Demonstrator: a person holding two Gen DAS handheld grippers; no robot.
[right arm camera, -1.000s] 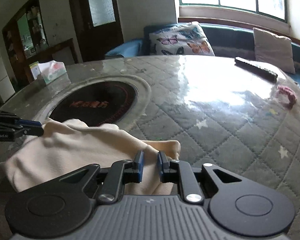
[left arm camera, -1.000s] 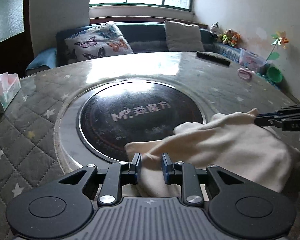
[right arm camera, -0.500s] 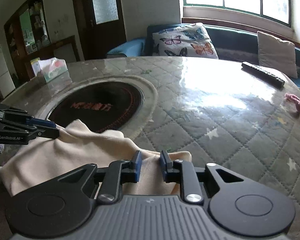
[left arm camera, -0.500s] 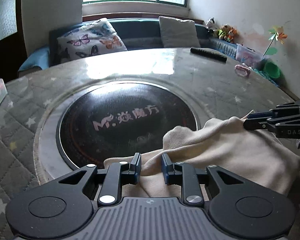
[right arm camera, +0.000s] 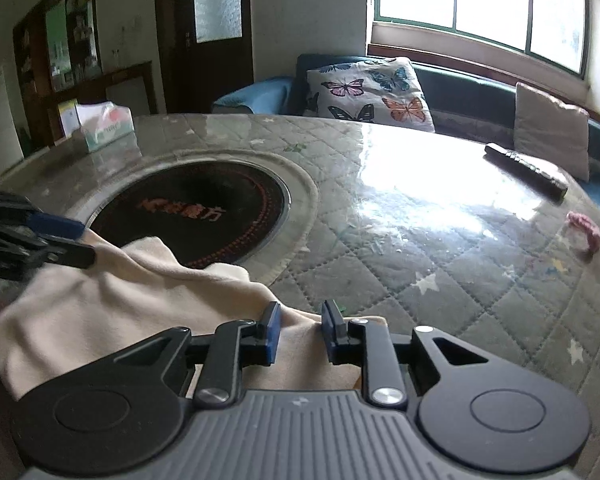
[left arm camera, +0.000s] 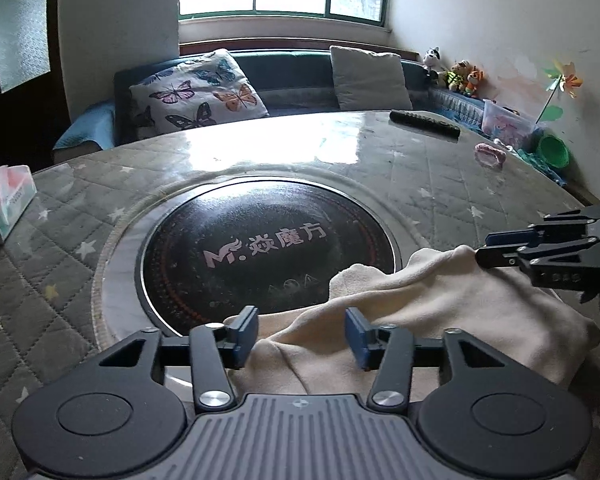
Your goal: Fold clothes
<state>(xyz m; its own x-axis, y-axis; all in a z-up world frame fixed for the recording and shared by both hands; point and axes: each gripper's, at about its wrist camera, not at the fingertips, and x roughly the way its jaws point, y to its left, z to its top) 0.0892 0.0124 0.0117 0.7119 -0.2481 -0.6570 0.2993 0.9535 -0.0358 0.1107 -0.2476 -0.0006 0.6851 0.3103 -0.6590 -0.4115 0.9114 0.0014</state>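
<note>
A cream garment [left arm camera: 440,312] lies bunched on the round table, over the near right rim of the black centre disc [left arm camera: 268,256]. My left gripper [left arm camera: 302,334] is open, its blue pads apart over the garment's near edge. In the right wrist view the garment [right arm camera: 112,300] lies to the left. My right gripper [right arm camera: 300,332] is open, with cloth lying between its pads. The right gripper also shows in the left wrist view [left arm camera: 496,248] at the garment's far corner. The left gripper shows in the right wrist view [right arm camera: 72,240] at the left edge.
The table has a grey quilted star cover [left arm camera: 452,184] under glass. A tissue box [left arm camera: 4,200] stands at the left, a black remote [left arm camera: 424,124] and a pink hair tie [left arm camera: 488,154] at the far right. A sofa with cushions [left arm camera: 200,92] is behind.
Both grippers have opened and let go of the garment. The cloth has settled lower on the table, and both grippers have drawn back a little.
</note>
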